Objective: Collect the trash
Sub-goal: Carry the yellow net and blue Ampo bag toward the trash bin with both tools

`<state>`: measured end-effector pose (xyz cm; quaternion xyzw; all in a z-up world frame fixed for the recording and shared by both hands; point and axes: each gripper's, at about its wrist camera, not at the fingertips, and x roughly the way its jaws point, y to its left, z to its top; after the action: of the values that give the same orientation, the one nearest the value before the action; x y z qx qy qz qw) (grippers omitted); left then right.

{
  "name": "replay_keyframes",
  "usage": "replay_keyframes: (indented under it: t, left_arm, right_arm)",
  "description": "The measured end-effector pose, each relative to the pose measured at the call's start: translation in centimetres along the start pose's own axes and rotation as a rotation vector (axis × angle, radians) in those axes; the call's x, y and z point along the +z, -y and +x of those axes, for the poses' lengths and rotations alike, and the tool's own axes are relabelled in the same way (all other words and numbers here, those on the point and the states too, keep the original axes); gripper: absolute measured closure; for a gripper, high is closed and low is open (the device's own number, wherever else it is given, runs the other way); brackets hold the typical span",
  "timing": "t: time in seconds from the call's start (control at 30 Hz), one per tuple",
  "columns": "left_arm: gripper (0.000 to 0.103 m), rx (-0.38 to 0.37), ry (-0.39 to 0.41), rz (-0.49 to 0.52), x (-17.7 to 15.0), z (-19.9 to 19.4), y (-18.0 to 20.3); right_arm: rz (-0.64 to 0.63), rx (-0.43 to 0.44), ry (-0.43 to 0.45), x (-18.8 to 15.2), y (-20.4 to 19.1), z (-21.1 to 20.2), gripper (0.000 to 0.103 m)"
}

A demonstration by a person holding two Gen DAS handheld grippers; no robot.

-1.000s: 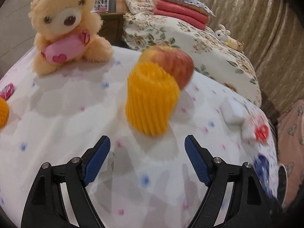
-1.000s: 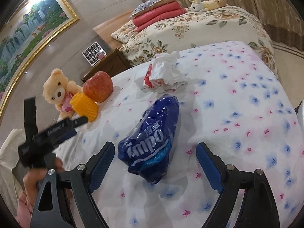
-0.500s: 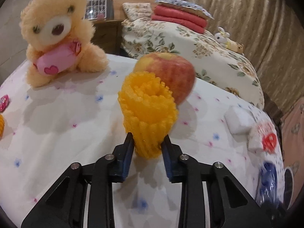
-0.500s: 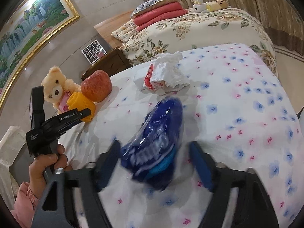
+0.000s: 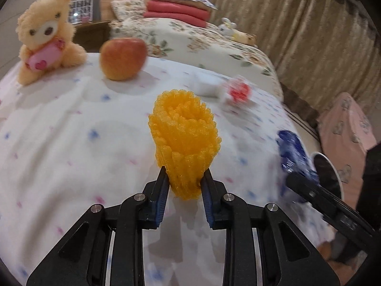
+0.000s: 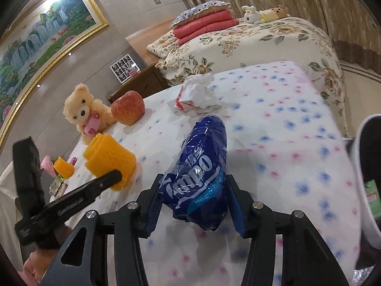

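Pinching the orange foam fruit net (image 5: 184,140) low on its crushed end, my left gripper (image 5: 184,186) has both blue pads pressed into it, and the net stands up ahead of the jaws, seemingly clear of the flowered bedsheet (image 5: 71,143). On my other side the right gripper (image 6: 194,200) has the blue tissue wrapper (image 6: 200,174) between its fingers; the jaws are closing, and both pads look to be touching the crinkled plastic, so I judge that a grip, though a soft one. Beyond the right gripper, farther up the sheet, lies a crumpled white-and-red paper wad (image 6: 197,94), untouched. Off to the left of that gripper, past my other tool, I can see a second, smaller orange net (image 6: 63,166) and some small wrappers whose kind I cannot make out. The apple (image 5: 122,58) and the teddy bear (image 5: 47,47) sit well ahead and to the left of the left gripper; I take those as things to leave alone. To the right of the right gripper, close in, a white-rimmed bin (image 6: 364,178) shows at the frame edge, with something green inside. As I read it, the job is early: two pieces are in hand but neither is dropped in yet, and the paper wad, the small net and the little wrappers are left to fetch.
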<state>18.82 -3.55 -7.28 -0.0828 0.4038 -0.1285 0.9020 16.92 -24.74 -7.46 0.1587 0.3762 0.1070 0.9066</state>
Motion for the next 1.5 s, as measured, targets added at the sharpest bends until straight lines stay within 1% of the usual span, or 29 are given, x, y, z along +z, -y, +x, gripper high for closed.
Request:
replay_keyframes:
  t: [0.1,0.13,0.23,0.33,0.47,0.53,0.6,0.8,1.13,1.5]
  left_arm:
    - [0.078,-0.041,-0.017,0.003,-1.1,-0.7,1.4]
    - [0.078,-0.047,-0.019,0.008,-1.3,-0.7,1.9]
    - [0.078,-0.057,-0.028,0.019,-2.1,-1.0,2.7]
    - [0.078,-0.057,-0.044,0.023,-2.9,-1.3,2.8]
    - [0.078,-0.059,-0.051,0.03,-3.4,-1.8,3.1]
    - [0.078,-0.06,-0.054,0.038,-3.6,-2.0,3.4]
    - [0.078,-0.062,-0.055,0.049,-3.7,-2.2,3.9]
    - [0.078,-0.073,-0.063,0.096,-4.1,-2.2,5.7]
    - [0.078,-0.131,-0.082,0.172,-4.8,-2.3,9.6]
    - [0.078,-0.156,-0.101,0.267,-5.2,-1.6,14.4]
  right_arm:
    - [-0.001,-0.029,-0.005,-0.4,0.8,-0.9,0.052]
    - [0.007,-0.036,-0.015,-0.5,1.3,-1.0,0.05]
    - [0.035,-0.049,-0.048,-0.6,2.1,-0.7,0.048]
    - [0.043,-0.057,-0.034,-0.7,2.3,-1.1,0.039]
    - [0.041,-0.047,-0.042,-0.9,2.3,-1.2,0.038]
    - [0.04,-0.049,-0.025,-1.1,2.4,-1.7,0.04]
    - [0.023,-0.058,-0.009,-1.2,2.4,-2.2,0.052]
    - [0.014,-0.05,0.04,-1.6,3.2,-5.0,0.053]
    - [0.063,-0.049,0.1,-2.7,5.8,-8.8,0.053]
    - [0.107,-0.075,0.133,-3.3,8.4,-11.6,0.053]
